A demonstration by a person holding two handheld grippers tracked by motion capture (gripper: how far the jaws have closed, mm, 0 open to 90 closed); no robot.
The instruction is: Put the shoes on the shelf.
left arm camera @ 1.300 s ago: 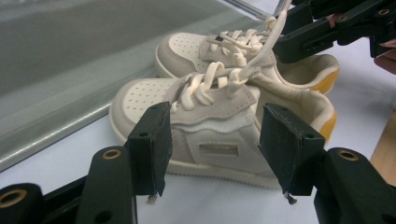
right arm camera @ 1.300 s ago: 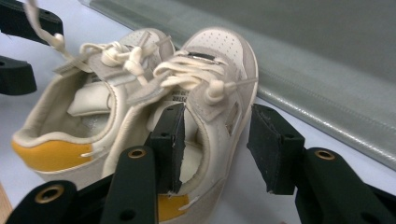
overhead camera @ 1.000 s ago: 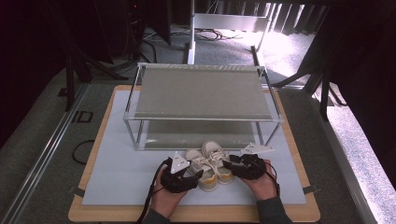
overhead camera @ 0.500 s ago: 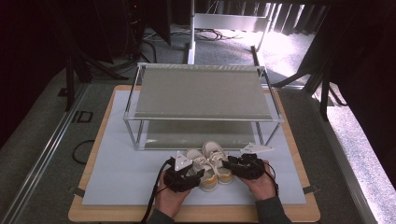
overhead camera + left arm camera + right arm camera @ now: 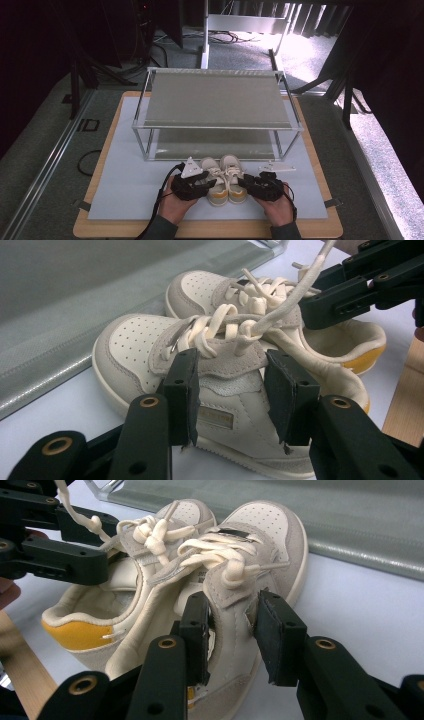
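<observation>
At the lower centre of the high view, we hold the left gripper and the right gripper against the outer sides of a pair of small cream shoes that stand side by side on the pale mat, toes pointing toward the two-tier metal rack just behind them. The left shoe sits under our left hand, the right shoe under our right hand.

In the left gripper view, the left gripper's jaws have just been closing; they now stand narrowed around the laced upper of the near shoe, the pads against its side and tongue flap. A loose lace runs toward the upper right of that frame, where the other gripper shows.

In the right gripper view, the jaws have likewise drawn in and pinch the side wall of the near shoe below its knot. The orange heel patch of the neighbouring shoe lies at the left of the frame.
</observation>
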